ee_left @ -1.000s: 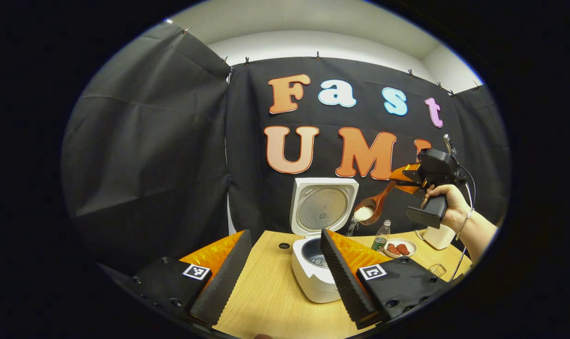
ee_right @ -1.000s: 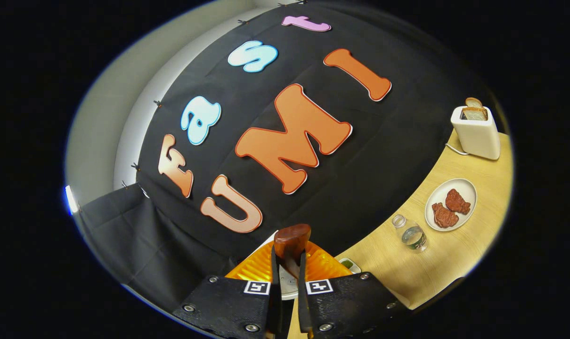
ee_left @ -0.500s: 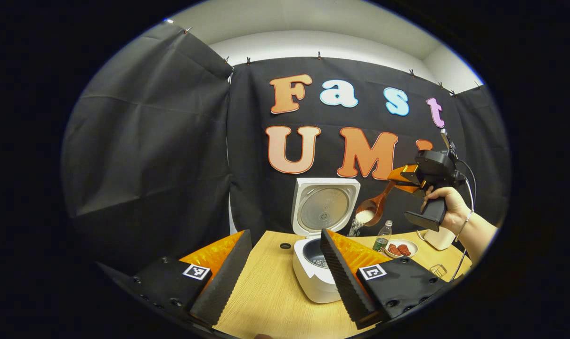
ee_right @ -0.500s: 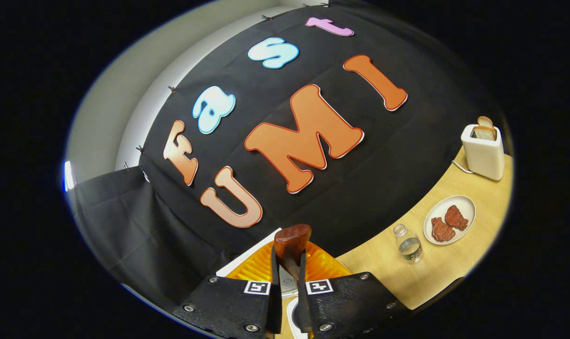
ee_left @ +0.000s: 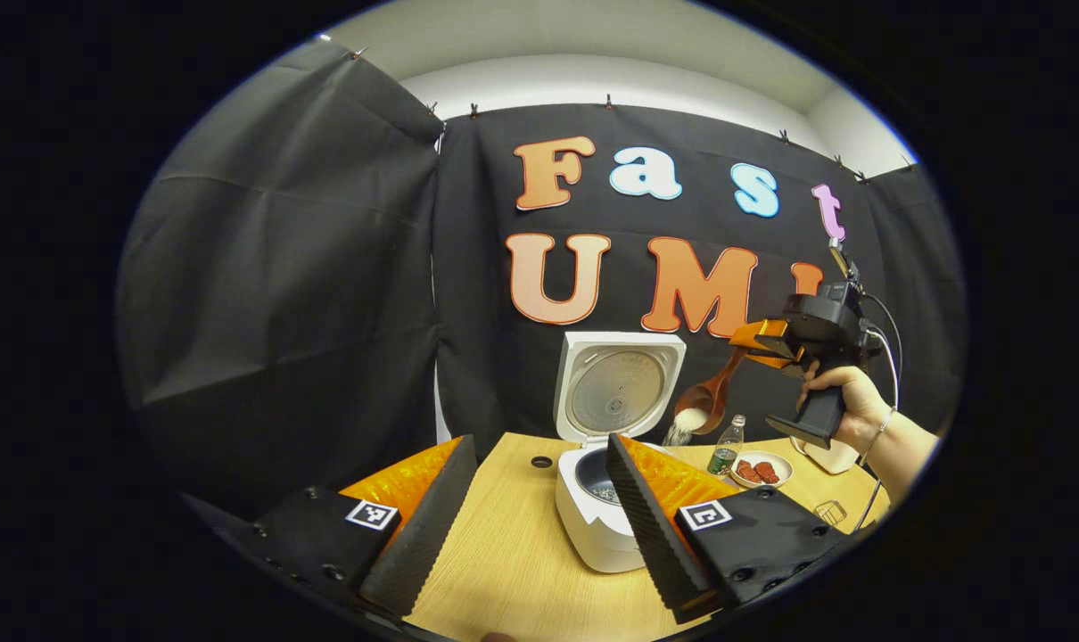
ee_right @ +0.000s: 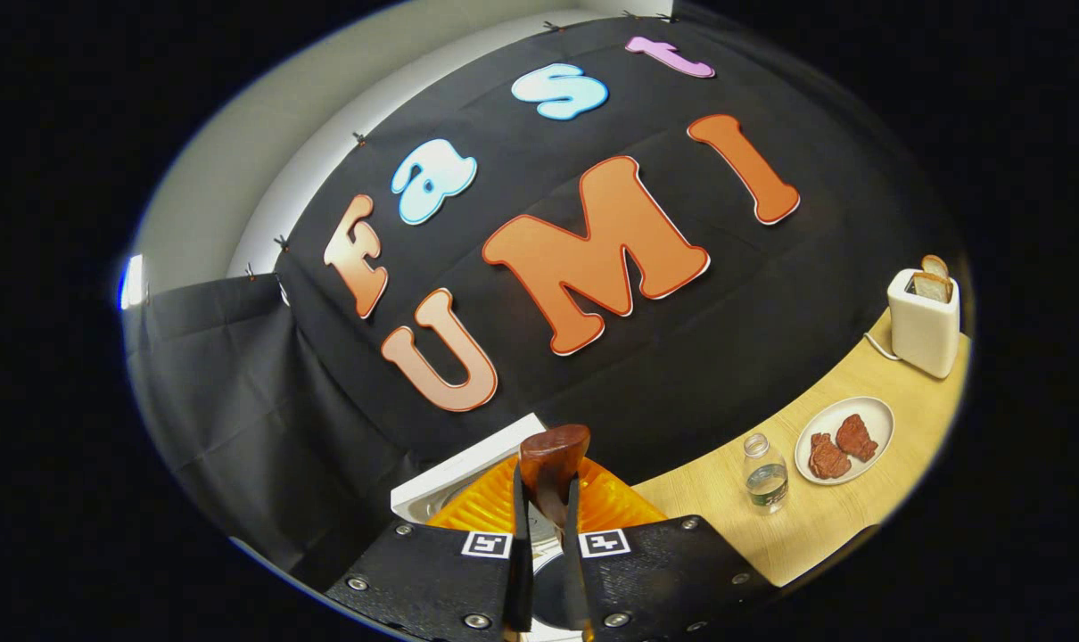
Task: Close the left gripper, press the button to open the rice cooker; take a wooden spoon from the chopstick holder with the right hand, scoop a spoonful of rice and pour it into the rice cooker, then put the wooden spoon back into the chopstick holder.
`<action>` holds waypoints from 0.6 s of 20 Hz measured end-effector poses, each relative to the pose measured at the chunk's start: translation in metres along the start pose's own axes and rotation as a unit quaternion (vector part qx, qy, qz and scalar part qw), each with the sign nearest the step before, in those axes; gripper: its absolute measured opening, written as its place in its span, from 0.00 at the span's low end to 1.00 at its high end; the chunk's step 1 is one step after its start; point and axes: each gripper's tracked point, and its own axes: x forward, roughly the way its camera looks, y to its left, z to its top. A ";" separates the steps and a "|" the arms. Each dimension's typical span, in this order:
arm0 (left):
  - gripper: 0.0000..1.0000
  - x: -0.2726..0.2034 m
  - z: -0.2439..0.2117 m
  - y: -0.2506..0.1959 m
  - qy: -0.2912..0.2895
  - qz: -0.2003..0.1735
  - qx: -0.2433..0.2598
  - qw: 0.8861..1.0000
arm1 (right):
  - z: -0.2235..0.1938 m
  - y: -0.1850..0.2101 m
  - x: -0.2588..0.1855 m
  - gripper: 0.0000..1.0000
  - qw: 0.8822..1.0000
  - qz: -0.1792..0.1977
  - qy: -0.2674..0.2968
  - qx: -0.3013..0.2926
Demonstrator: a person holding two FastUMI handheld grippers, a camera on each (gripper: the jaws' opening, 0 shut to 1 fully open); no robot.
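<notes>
The right claw (ee_left: 743,341) has dropped a little lower over the last second, bringing the wooden spoon (ee_left: 707,399) closer to the rice cooker (ee_left: 598,499), and rice (ee_left: 685,421) keeps spilling from the bowl of the spoon into the open pot below it. So the pour is well under way; what remains, I'd judge, is emptying the spoon and carrying it back to the chopstick holder. That claw is pinching the spoon's handle, whose end pokes out just ahead of its fingers. The left claw (ee_left: 539,526) stands spread and empty, the cooker just beyond it on the surface (ee_left: 504,571). No brand or label on the cooker is readable.
</notes>
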 end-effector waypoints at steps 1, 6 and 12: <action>0.99 0.000 0.000 0.001 0.001 0.001 0.000 1.000 | -0.002 0.002 0.000 0.13 1.000 0.002 -0.001 -0.009; 0.99 0.003 -0.003 -0.002 0.003 -0.001 -0.005 1.000 | -0.012 0.018 -0.002 0.13 0.996 0.017 -0.006 -0.082; 1.00 0.004 -0.004 0.000 0.004 -0.002 -0.004 1.000 | -0.017 0.043 -0.006 0.13 0.982 0.044 -0.019 -0.182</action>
